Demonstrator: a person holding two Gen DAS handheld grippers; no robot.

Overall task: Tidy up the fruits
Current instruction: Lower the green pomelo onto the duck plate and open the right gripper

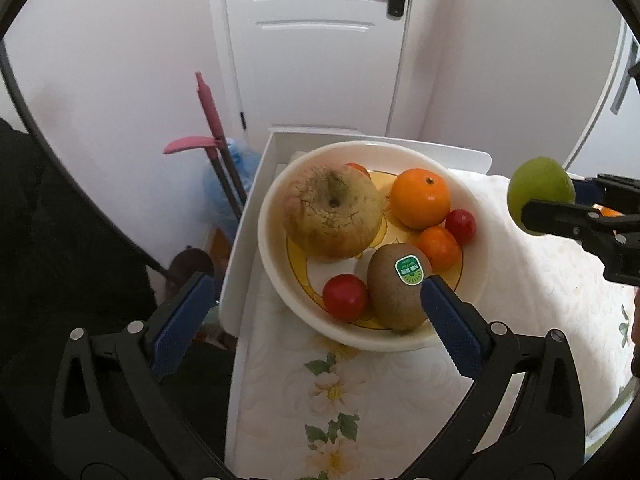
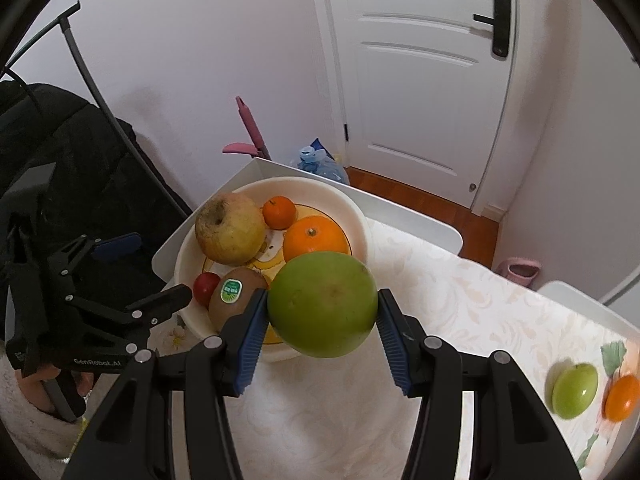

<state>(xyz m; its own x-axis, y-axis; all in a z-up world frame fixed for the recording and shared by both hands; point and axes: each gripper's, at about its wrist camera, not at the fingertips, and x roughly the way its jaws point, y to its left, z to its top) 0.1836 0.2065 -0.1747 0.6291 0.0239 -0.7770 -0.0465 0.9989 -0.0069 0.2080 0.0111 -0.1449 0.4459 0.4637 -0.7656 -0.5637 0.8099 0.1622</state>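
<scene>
A white door [image 2: 424, 92] and pale walls stand behind a table [image 2: 460, 304] with a flowery cloth on it. A white bowl [image 1: 276, 184] sits on the table near its far corner.

In the bowl lie a wrinkly yellow apple [image 1: 332, 212], a big orange [image 1: 420, 198], a small orange [image 1: 438, 248], a kiwi with a green sticker [image 1: 396, 292] and two little red fruits [image 1: 345, 297]. A third orange [image 2: 279, 212] hides behind the apple in the left view, where only a sliver shows. The right view shows it whole, but there the small orange and one red fruit are hidden behind the green fruit.

The left gripper [image 1: 316, 312] points down at the bowl with its blue pads spread wide. Nothing is between them. One pad is in front of the kiwi; whether it touches the kiwi is hard to tell.

The right gripper [image 2: 322, 312] squeezes a big round green fruit [image 2: 322, 304] between its pads, up in the air just beside the bowl.

Only the right view shows a green apple [image 2: 575, 390] and another orange [image 2: 622, 398] on the cloth, far from the bowl and blurry. It also shows a bit of the hand [image 2: 30, 390] holding the left gripper, partly hidden.
</scene>
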